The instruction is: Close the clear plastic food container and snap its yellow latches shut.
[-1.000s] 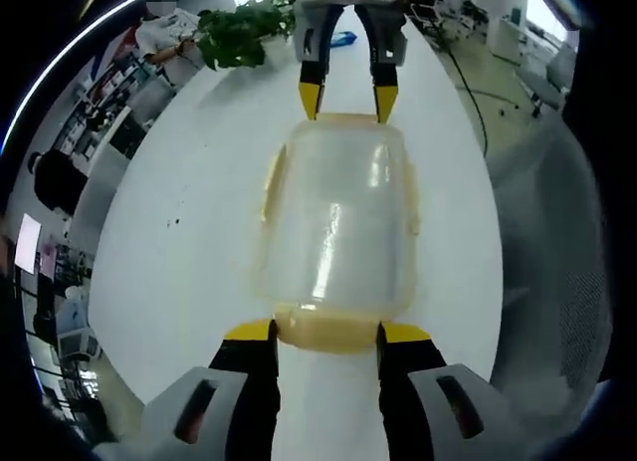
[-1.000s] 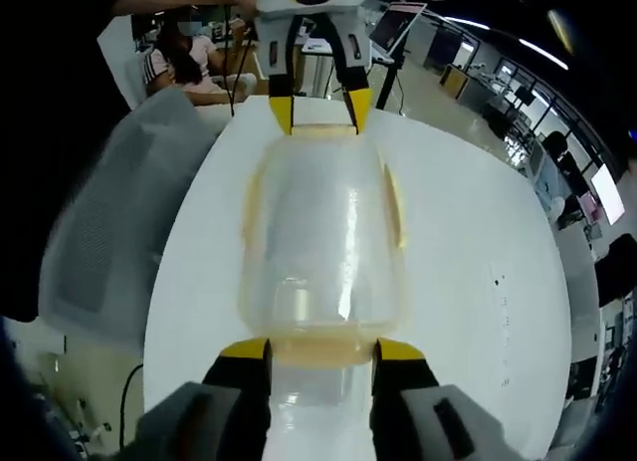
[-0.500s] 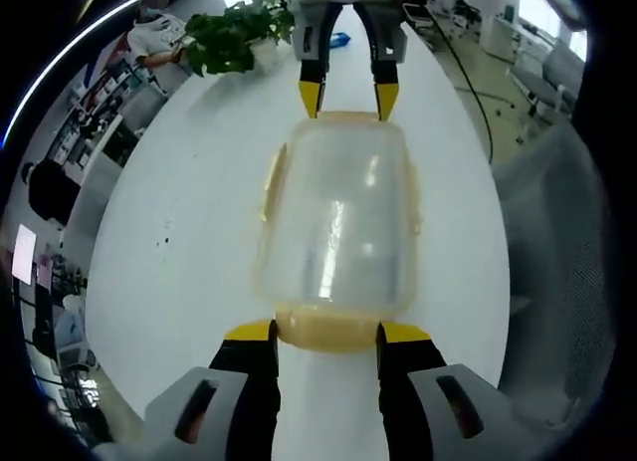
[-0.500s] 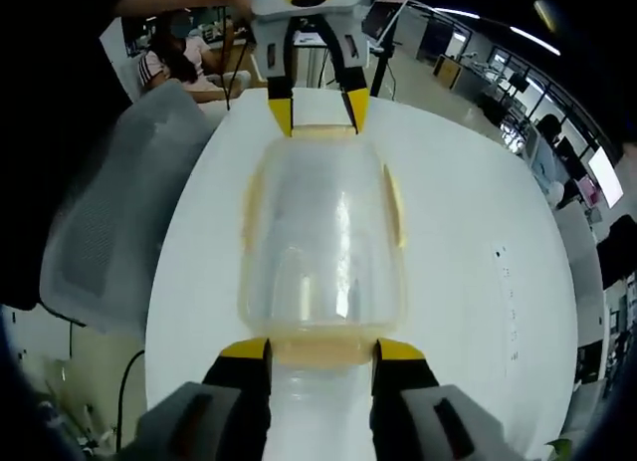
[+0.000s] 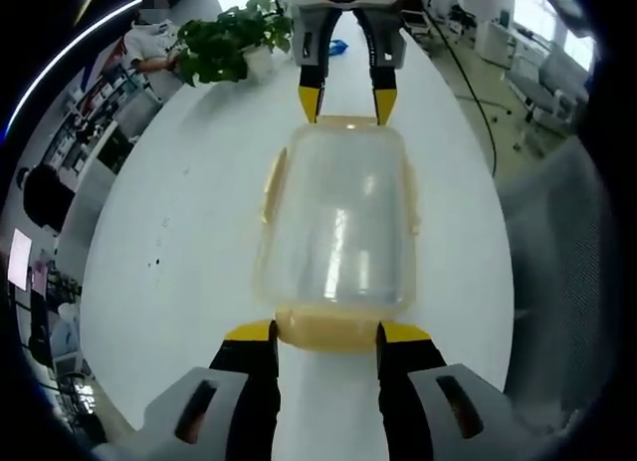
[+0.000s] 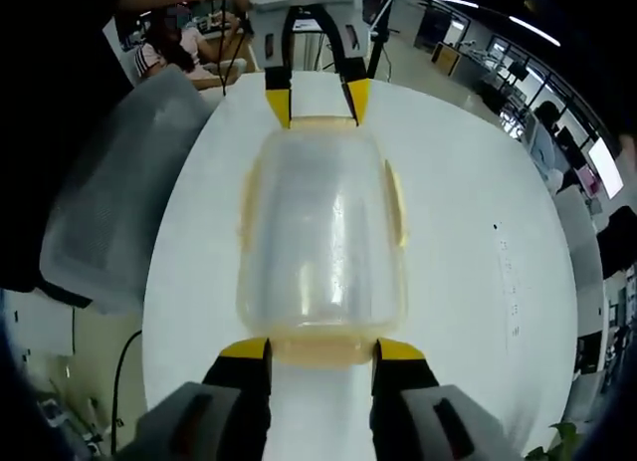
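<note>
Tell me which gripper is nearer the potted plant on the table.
Right. In the left gripper view the right gripper sits at the container's far end, beside the plant; the left gripper is at the opposite end latch.

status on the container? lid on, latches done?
Done: the lid sits on the clear container. In hand: the left gripper and right gripper each straddle an end latch, jaws open. Left: the side latches look flared out; whether the end ones have snapped is unclear.
</note>
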Demonstrator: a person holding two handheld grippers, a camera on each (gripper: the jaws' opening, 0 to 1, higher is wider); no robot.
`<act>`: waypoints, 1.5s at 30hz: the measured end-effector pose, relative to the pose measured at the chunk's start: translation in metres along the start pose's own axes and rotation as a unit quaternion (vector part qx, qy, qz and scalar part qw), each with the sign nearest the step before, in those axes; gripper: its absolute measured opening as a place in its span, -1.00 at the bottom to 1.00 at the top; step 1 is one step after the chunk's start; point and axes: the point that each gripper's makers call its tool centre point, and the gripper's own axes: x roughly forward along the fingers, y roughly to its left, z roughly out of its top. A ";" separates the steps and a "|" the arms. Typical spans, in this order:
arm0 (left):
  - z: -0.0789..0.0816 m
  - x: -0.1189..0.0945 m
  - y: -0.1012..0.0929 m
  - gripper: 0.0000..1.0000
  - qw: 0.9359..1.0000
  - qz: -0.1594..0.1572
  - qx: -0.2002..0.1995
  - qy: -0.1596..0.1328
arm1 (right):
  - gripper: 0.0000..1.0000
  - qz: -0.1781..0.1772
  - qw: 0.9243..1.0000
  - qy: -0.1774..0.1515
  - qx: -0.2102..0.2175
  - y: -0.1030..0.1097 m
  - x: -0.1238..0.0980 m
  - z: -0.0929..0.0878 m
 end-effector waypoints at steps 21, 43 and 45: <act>0.001 0.030 -0.007 -0.30 1.000 -0.017 -0.003 0.007 | -0.28 0.020 0.999 0.021 0.014 0.005 0.015 -0.023; -0.008 0.049 -0.016 -0.30 0.999 -0.034 -0.015 0.013 | -0.27 0.044 0.998 0.039 0.007 0.010 0.035 -0.034; -0.007 0.050 -0.016 -0.30 0.999 -0.036 -0.015 0.013 | -0.27 0.046 0.998 0.041 0.005 0.010 0.035 -0.034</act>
